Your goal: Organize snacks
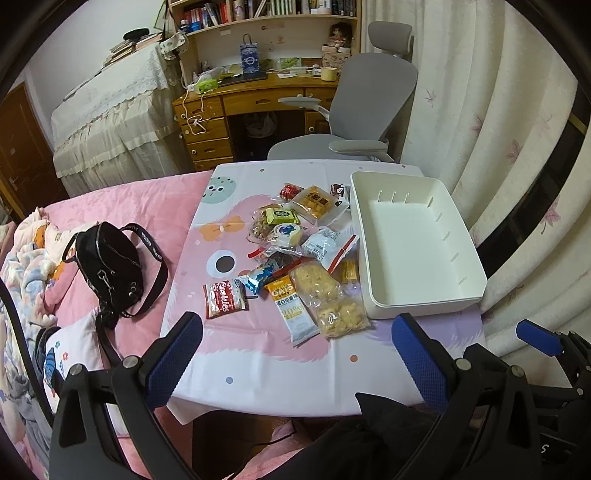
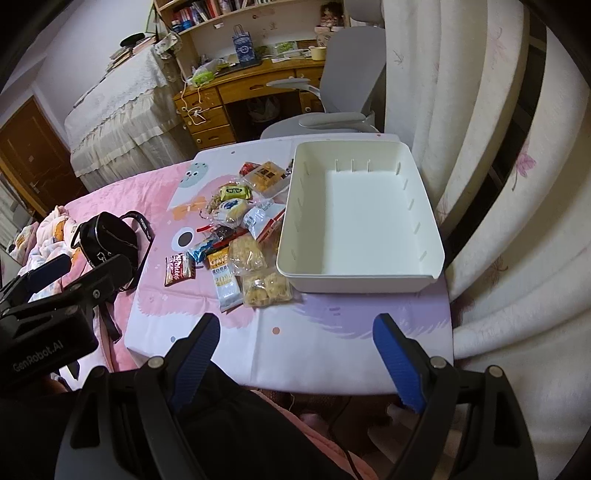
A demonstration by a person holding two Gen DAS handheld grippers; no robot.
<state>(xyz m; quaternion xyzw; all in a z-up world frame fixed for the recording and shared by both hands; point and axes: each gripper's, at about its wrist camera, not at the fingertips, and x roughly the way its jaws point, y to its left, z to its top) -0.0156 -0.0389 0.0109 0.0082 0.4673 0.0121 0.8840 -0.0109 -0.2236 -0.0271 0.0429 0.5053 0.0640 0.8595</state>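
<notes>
both my left claw (image 1: 297, 343) and right claw (image 2: 295, 343) hung wide open and empty, so i judged the nearest cracker bag (image 1: 330, 301) best pinched first, then dropped into the white bin (image 1: 413, 297).

A bedroom in soft indoor light. A wooden desk (image 1: 258, 99) with drawers stands against the far wall, cluttered on top, with a bookshelf (image 1: 266, 11) full of books above it. A grey office chair (image 1: 354, 110) sits before the desk. To the left is a piece of furniture draped in a cream lace cover (image 1: 110, 122), and a dark wooden door (image 1: 22, 147). Pale floral curtains (image 1: 480, 110) hang on the right. A pink bedspread (image 1: 147, 199) lies in the foreground.
</notes>
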